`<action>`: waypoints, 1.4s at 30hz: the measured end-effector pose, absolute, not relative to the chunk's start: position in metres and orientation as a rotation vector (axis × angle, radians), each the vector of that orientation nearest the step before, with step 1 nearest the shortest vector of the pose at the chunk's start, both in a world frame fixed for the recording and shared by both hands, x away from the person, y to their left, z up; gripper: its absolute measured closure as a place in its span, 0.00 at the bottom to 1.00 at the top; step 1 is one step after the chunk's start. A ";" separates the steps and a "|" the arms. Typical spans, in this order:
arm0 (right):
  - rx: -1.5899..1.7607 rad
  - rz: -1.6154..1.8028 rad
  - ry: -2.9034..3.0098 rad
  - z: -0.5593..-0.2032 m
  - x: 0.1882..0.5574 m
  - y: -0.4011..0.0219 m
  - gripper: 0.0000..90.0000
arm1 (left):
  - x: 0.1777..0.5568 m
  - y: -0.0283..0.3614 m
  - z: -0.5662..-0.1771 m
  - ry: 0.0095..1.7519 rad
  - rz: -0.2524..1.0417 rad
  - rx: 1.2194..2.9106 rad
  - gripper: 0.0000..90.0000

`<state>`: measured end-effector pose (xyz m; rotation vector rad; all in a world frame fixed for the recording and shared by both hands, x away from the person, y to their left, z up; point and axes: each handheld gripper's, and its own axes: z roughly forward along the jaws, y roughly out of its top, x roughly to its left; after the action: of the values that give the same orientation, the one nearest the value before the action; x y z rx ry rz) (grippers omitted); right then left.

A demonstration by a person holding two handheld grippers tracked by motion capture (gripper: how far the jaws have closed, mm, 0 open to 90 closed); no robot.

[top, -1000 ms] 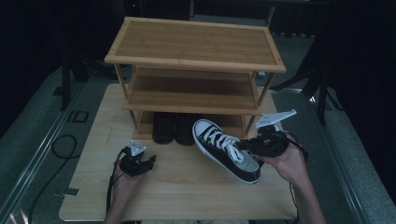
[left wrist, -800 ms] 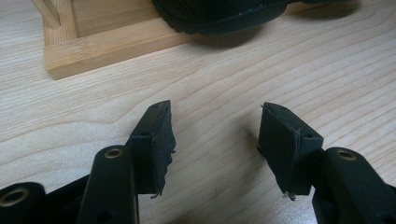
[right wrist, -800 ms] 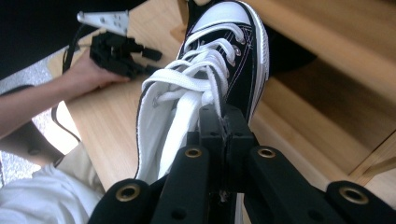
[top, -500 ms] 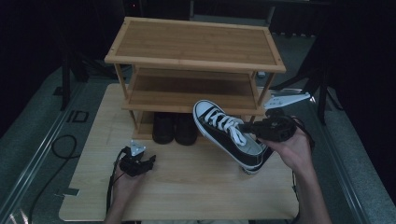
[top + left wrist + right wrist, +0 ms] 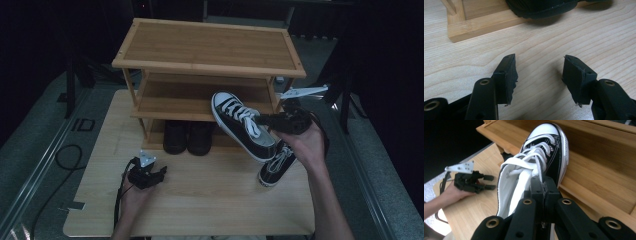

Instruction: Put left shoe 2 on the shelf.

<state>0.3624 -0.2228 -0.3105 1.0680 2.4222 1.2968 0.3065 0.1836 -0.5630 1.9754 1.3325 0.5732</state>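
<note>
High view, near to far. Left gripper [image 5: 150, 176]: jaws apart, empty, resting low on the wooden table [image 5: 210, 210]. Right gripper [image 5: 280, 121]: clenched on the collar of a black sneaker [image 5: 240, 125], held in the air, toe towards the middle shelf [image 5: 170, 100] of the bamboo rack [image 5: 210, 47]. Risk: the thin pinch may slip, or the toe may catch the shelf edge. Its mate [image 5: 275, 165] lies on the table, right. Dark shoes [image 5: 187, 137] stand under the rack. Room beyond: dark.

I see the three-tier bamboo shoe rack [image 5: 207, 50] at the light wooden desk's [image 5: 200, 205] far side, the black canvas sneaker [image 5: 242, 125] before its middle shelf, its mate [image 5: 275, 167] lying below, right of the black shoes [image 5: 189, 137] on the bottom tier.
</note>
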 end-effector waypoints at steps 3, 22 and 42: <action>1.108 1.302 2.391 -0.312 0.371 -0.221 0.99 | 0.306 0.184 -0.563 1.332 0.573 1.975 0.50; 1.239 1.297 2.251 -0.318 0.405 -0.198 0.99 | 0.307 0.184 -0.563 1.332 0.572 1.976 0.50; 1.262 1.354 2.129 -0.327 0.398 -0.214 0.76 | 0.306 0.183 -0.563 1.332 0.572 1.976 0.50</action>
<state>0.3982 -0.2143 -0.3273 1.2616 2.1292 1.3541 0.3064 0.1834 -0.5630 1.9763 1.3324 0.5719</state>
